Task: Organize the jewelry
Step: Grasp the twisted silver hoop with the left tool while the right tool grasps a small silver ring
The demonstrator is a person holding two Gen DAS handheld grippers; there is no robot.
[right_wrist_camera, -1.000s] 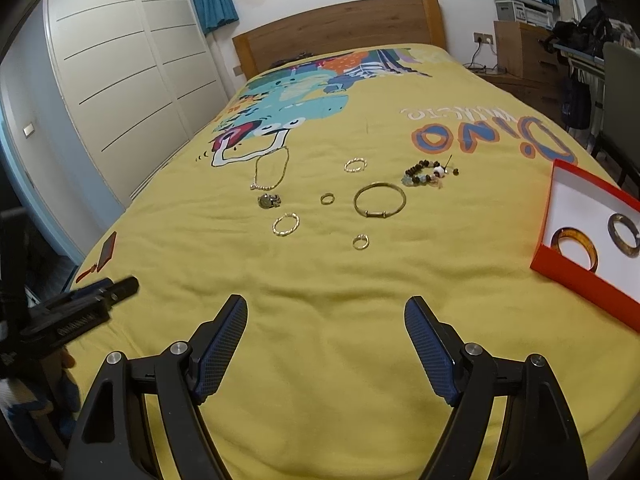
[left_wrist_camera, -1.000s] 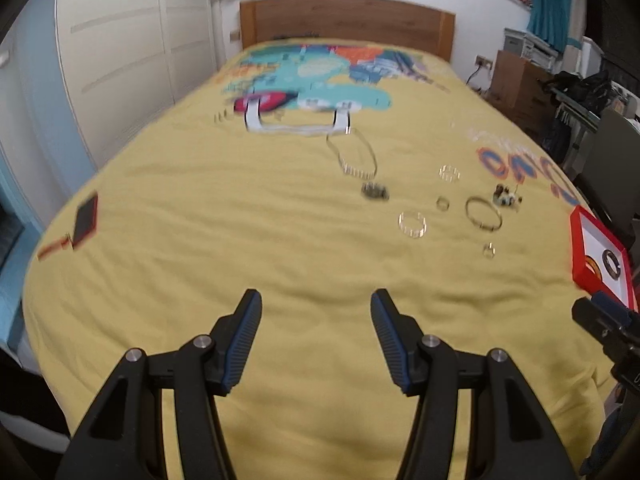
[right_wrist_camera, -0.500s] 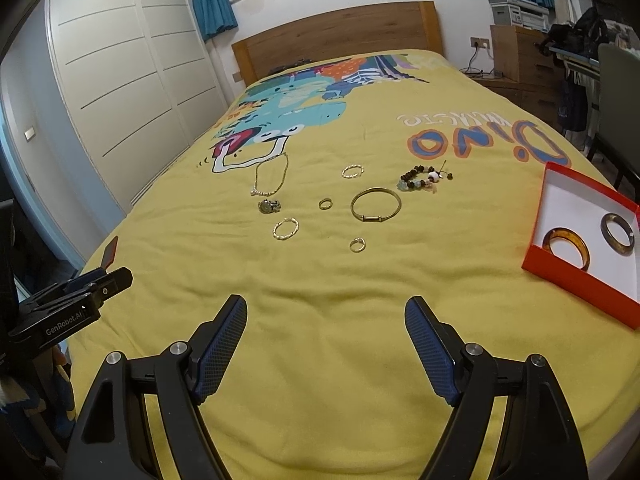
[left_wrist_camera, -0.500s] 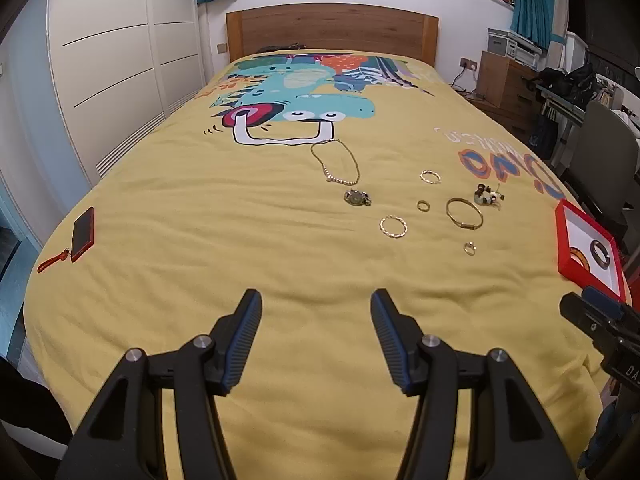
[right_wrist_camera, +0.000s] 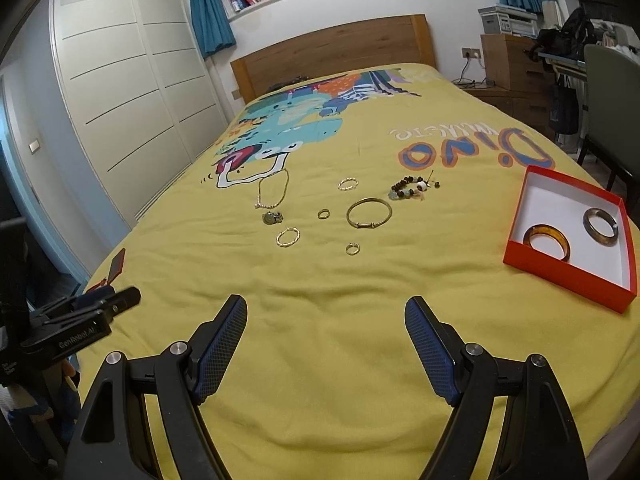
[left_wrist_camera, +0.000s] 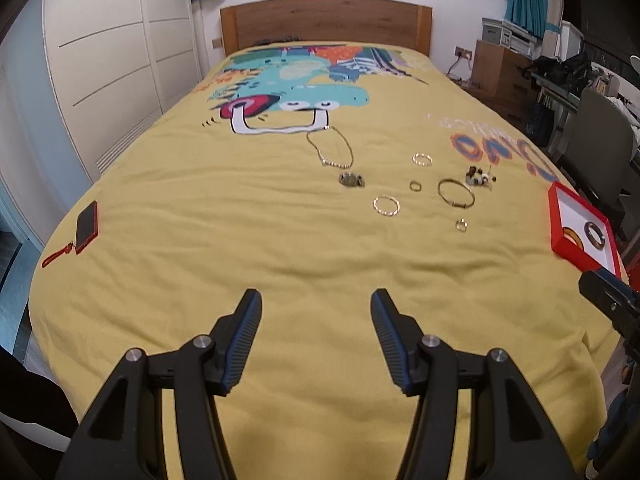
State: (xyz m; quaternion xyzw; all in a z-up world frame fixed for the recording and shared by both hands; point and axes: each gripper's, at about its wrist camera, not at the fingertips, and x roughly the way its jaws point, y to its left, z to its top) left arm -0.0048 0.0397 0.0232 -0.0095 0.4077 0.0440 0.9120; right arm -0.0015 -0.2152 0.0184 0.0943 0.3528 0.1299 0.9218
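Note:
Jewelry lies spread on the yellow bedspread (right_wrist_camera: 320, 300): a chain necklace (right_wrist_camera: 274, 192), a pendant (right_wrist_camera: 273, 218), a twisted gold bangle (right_wrist_camera: 287, 237), a plain gold bangle (right_wrist_camera: 369, 213), small rings (right_wrist_camera: 323, 213) (right_wrist_camera: 352, 248) (right_wrist_camera: 347, 184) and a bead bracelet (right_wrist_camera: 412, 190). A red box (right_wrist_camera: 560, 276) at the right holds an amber bangle (right_wrist_camera: 546, 241) and a dark bangle (right_wrist_camera: 601, 221). My left gripper (left_wrist_camera: 316, 322) and right gripper (right_wrist_camera: 326, 330) are open and empty, over the near bedspread, well short of the jewelry. The same pieces show in the left wrist view, with the box (left_wrist_camera: 554, 216) at far right.
A red phone (left_wrist_camera: 87, 226) with a strap lies near the bed's left edge. A wooden headboard (left_wrist_camera: 326, 20) stands at the far end, wardrobes (right_wrist_camera: 132, 92) to the left, and a chair (right_wrist_camera: 608, 92) and drawers (right_wrist_camera: 508, 64) to the right.
Both views have shifted a little upward and steadied; the left view is no longer blurred. Both grippers stay open and nothing on the bed has moved.

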